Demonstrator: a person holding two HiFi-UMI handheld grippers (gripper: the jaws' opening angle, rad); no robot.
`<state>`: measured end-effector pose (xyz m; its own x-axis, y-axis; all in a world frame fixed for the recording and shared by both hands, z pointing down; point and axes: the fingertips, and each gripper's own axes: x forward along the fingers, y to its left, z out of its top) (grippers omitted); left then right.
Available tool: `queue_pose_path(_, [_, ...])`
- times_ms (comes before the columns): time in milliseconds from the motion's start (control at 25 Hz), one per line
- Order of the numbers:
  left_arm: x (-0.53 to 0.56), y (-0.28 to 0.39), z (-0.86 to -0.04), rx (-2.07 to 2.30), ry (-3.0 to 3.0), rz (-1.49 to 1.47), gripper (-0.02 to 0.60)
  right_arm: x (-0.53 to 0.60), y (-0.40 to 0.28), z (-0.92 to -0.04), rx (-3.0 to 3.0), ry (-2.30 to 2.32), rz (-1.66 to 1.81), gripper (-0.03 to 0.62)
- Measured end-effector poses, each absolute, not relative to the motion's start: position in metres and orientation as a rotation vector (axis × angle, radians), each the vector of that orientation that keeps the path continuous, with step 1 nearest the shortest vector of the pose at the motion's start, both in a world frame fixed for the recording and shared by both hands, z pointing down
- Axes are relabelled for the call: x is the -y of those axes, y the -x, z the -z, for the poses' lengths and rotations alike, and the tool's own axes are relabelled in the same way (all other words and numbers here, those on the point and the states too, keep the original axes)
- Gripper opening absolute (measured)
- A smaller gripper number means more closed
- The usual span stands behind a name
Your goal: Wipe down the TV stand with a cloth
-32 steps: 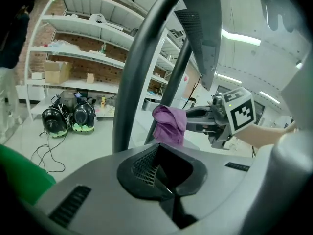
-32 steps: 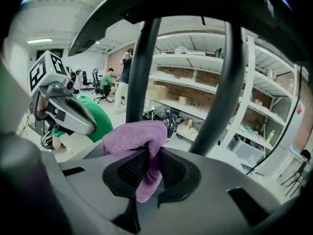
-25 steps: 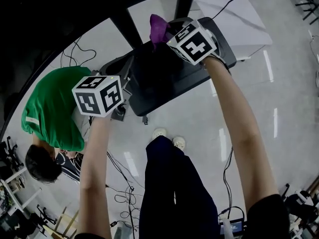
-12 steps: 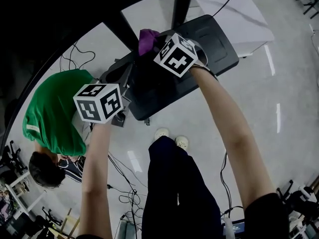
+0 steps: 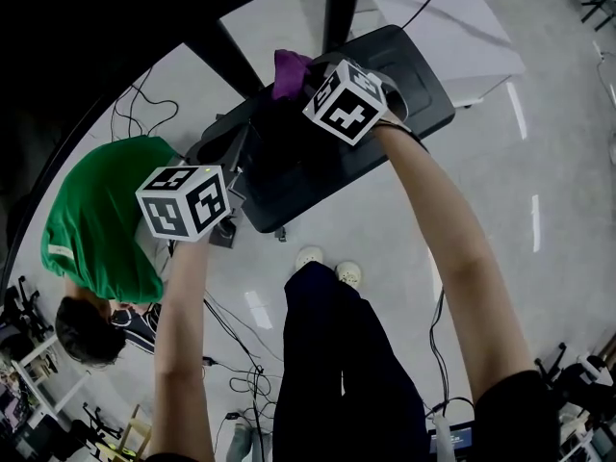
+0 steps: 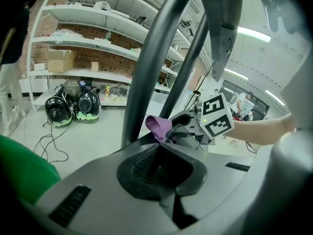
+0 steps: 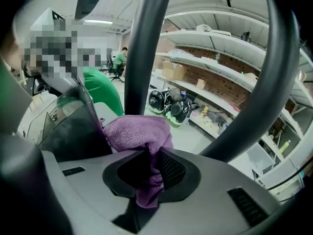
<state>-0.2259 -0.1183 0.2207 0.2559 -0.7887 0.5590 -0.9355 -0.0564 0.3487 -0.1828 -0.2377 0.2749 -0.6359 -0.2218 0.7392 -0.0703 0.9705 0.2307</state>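
- Right gripper (image 7: 150, 153): its fingers (image 7: 171, 168) are clamped on a fold of the purple cloth (image 7: 139, 133). The bulk of the cloth is bunched just ahead of the tips, and a short tail hangs below them.
- Left gripper (image 6: 159, 146): fingers pressed together with nothing between them. The cloth lies well ahead of them.
- Handling, as a judgement: the cloth looks light, soft and limp, so it will bunch rather than lie flat. A pinch near its middle, leaving a pad beyond the tips, should suit wiping.
- TV stand (image 5: 404, 75): the dark base lies below the right fingers, with a pole (image 7: 142, 48) rising just beyond the cloth. It looks rigid and heavy.
- Not established: whether the cloth touches the base. The stand's upper part is cut off, and the dark shape left of the right fingers is unclear.
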Motion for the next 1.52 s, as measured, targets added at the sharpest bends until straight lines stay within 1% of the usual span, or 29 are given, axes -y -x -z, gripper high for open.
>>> queue_pose_path(600, [0.110, 0.222, -0.229, 1.533, -1.830, -0.233, 0.006, 0.316, 0.098, -0.279, 2.183, -0.463, 0.118, 0.069])
queue_pose_path(680, [0.109, 0.222, -0.231, 1.531, -1.823, -0.230, 0.006, 0.319, 0.093, -0.280, 2.190, -0.482, 0.101, 0.069])
queue_pose_path(920, [0.111, 0.226, -0.233, 1.533, -1.817, -0.236, 0.006, 0.334, 0.081, -0.277, 2.127, -0.532, 0.207, 0.069])
queue_pose_path(1120, [0.109, 0.225, -0.235, 1.537, -1.811, -0.237, 0.006, 0.353, 0.060, -0.277, 2.095, -0.650, 0.171, 0.069])
queue_pose_path(1520, [0.109, 0.223, -0.239, 1.527, -1.815, -0.233, 0.006, 0.381, 0.041, -0.274, 2.027, -0.733, 0.195, 0.069])
